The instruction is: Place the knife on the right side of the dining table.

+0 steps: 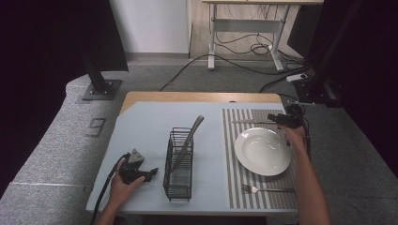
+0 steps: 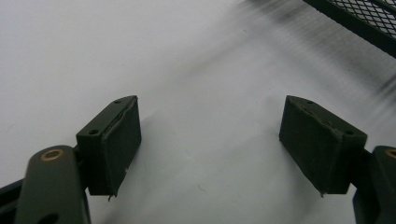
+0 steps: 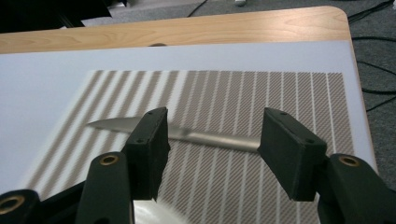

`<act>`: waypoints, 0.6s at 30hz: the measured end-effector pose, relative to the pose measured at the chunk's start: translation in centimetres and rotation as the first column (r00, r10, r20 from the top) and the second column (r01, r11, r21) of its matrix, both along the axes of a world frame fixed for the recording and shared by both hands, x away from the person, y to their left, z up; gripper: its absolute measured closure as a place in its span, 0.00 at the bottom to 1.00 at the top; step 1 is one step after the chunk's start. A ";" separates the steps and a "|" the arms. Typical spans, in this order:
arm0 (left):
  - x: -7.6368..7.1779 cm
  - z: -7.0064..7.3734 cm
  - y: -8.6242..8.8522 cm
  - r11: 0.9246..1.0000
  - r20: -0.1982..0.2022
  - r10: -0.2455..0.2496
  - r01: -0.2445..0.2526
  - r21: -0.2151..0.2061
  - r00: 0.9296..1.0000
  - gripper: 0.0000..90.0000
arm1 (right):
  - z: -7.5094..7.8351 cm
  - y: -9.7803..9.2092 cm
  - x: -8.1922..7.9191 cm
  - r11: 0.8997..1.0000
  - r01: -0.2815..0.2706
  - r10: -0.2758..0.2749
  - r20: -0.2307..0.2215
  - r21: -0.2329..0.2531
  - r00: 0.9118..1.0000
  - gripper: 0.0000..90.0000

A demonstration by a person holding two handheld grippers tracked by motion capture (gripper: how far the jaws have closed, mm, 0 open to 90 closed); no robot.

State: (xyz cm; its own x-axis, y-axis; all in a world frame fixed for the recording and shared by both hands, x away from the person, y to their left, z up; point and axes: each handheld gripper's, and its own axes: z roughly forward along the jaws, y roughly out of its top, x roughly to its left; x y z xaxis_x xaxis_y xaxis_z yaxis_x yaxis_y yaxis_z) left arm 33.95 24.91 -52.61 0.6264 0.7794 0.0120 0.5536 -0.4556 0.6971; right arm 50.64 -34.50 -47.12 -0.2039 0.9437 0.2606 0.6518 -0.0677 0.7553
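High view: wooden desk [image 1: 202, 96] covered by a pale blue mat [image 1: 141, 136], with a striped placemat [image 1: 244, 178] on its right part. White plate [image 1: 263, 151] sits on the placemat. A fork [image 1: 265, 189] lies on the placemat on the near side of the plate, tines to the left. A table knife [image 1: 251, 122] lies flat on the placemat on the far side of the plate, blade tip pointing left. Right tool [image 1: 274, 119] is at the handle end of that knife, the person's right hand [image 1: 296, 136] behind it by the plate's right rim. Black wire cutlery basket [image 1: 179, 164] stands left of the placemat, with a second knife [image 1: 187, 141] leaning inside it, one end sticking up past the far rim. Left tool [image 1: 149, 173] rests low over the mat just left of the basket, left hand [image 1: 123, 185] wrapped around it. Right gripper view: right tool [image 3: 212, 140] has its jaws spread wide, one on either side of the knife [image 3: 187, 134]; the handle runs between the pads, and no pad is seen pressing on it; knife lies flat on the stripes. Left gripper view: left tool [image 2: 210, 135] is wide apart with nothing between the pads, bare mat [image 2: 140, 51] below, and a corner of the basket [image 2: 359, 18] at upper right, blurred.
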 end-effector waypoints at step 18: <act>0.0 0.0 0.0 1.000 -0.002 0.001 -0.001 0.000 1.000 0.22 | 2.2 4.6 -12.2 0.986 -0.168 0.165 0.148 0.012 0.975 0.45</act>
State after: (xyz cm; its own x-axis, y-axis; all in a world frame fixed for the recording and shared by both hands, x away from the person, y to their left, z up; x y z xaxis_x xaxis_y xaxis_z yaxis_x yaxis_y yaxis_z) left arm 33.96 24.91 -52.60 0.6255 0.7801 0.0106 0.5556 -0.4550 0.6959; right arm 38.48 -29.91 -44.87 -0.3952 0.8870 0.2388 0.5382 0.0130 0.8427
